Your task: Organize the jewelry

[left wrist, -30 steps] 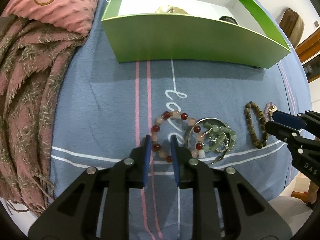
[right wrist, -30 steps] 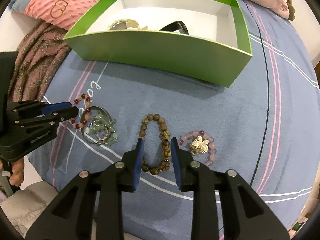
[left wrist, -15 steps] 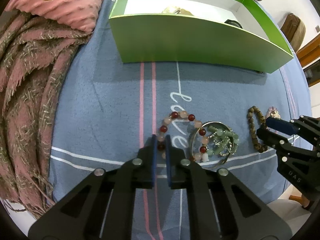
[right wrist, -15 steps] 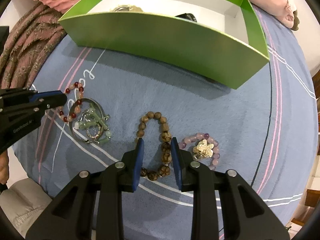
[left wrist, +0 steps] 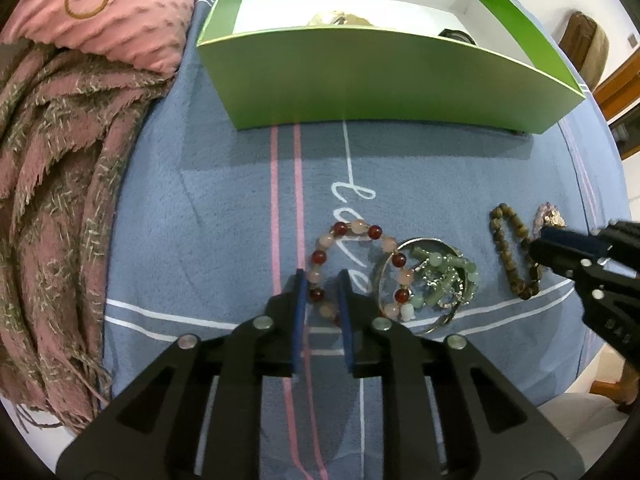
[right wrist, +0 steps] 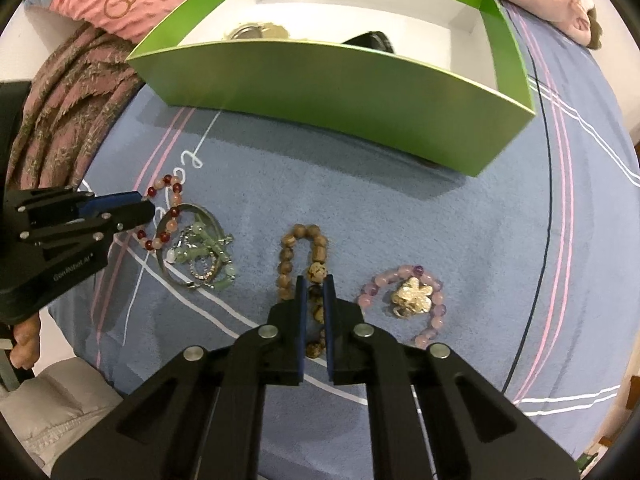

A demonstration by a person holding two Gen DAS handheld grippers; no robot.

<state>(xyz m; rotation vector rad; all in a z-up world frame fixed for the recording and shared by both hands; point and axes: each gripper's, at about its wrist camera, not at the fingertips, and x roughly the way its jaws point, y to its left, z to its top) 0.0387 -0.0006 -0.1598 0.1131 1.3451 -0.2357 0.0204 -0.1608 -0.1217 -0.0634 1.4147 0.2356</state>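
Bracelets lay on the blue blanket [right wrist: 400,208] before the green box [right wrist: 320,80]. The right gripper [right wrist: 315,292] had clamped the wooden-bead bracelet [right wrist: 310,276] — light, limp, likely to dangle. The left gripper [left wrist: 322,292] straddled the red-and-pink bracelet [left wrist: 356,264], fingers apart; smooth beads looked slippery — best pinched across the strand.

A home bedroom: blue bedspread [left wrist: 224,184], pink pillow [left wrist: 132,8], fringed throw [left wrist: 52,168].
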